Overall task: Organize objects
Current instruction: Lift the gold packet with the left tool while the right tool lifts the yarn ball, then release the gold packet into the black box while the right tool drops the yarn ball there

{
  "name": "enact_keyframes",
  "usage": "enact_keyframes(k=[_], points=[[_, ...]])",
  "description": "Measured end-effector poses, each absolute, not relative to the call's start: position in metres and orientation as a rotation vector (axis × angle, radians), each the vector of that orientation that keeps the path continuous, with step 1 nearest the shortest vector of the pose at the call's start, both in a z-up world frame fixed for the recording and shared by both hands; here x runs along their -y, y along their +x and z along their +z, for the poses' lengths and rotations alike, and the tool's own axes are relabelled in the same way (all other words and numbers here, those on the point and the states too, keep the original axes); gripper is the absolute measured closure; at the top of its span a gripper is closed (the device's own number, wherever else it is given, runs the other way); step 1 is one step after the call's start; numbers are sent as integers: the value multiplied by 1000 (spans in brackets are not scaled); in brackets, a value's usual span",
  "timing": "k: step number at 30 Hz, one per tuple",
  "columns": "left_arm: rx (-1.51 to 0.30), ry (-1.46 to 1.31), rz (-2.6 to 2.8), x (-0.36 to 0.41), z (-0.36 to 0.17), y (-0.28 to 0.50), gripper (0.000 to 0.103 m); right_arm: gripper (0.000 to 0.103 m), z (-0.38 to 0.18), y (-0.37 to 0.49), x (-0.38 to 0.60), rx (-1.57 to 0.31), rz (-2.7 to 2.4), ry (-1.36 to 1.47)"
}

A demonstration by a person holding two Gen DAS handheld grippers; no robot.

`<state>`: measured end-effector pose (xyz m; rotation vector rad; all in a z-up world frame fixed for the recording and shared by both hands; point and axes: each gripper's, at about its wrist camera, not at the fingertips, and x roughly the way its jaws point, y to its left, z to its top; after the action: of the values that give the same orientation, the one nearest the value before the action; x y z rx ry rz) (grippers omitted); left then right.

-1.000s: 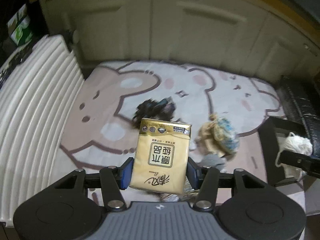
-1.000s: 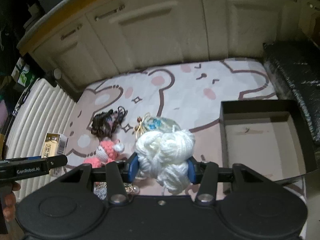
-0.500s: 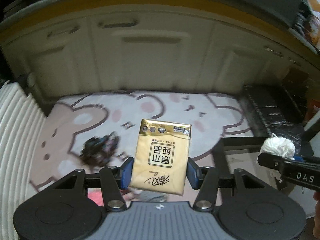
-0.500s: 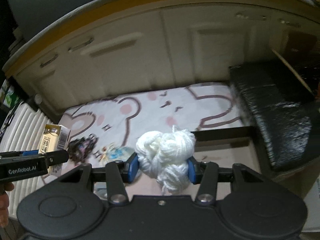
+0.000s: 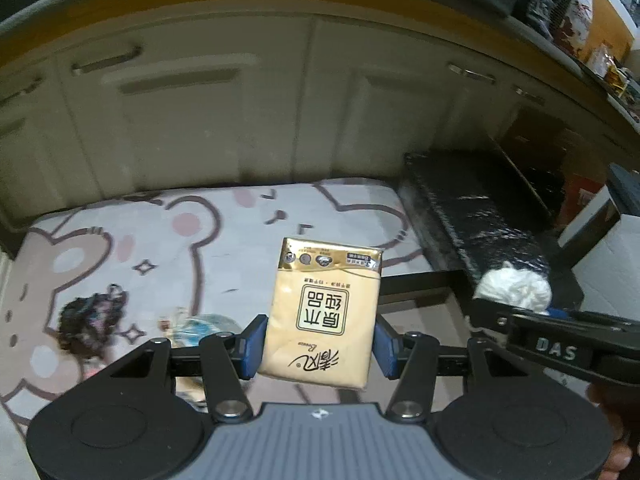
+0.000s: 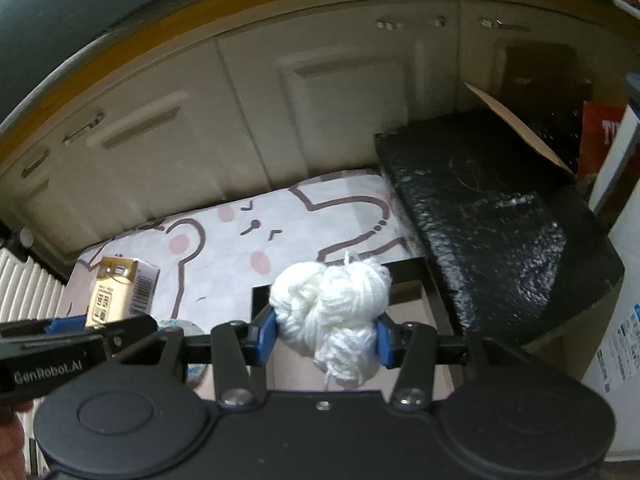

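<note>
Before cream cabinet doors (image 5: 192,128), both loads have swung from the bear-print mat (image 5: 224,248) toward the black box (image 6: 404,276). Left tongs (image 5: 320,344) pinch a tissue pack (image 5: 324,312); right tongs (image 6: 326,338) pinch white yarn (image 6: 332,304) over the box, likely ready for dropping in.

cream cabinet doors (image 5: 248,120) stand behind a bear-print mat (image 5: 224,248), beside a black cushion (image 6: 492,216).
</note>
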<state>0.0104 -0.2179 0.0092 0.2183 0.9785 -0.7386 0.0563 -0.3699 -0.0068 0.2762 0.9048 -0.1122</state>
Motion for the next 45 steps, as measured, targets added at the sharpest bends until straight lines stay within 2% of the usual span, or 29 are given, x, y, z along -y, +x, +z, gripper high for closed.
enact_keyframes(k=[19,33,38,45], points=[[-1180,163,-718,271,-64,3,48,54,-89,53,418,-1026,-244,439],[-1251,72,-635,279,-79,1,47,52,-94,52,421,-1088,-248,454],[-1239,68,-595,276,-80,0,22,45,-95,51,425,-1095,-292,470],[-1229,71,-586,274,-75,-2,21,41,-92,46,424,-1093,-299,477]])
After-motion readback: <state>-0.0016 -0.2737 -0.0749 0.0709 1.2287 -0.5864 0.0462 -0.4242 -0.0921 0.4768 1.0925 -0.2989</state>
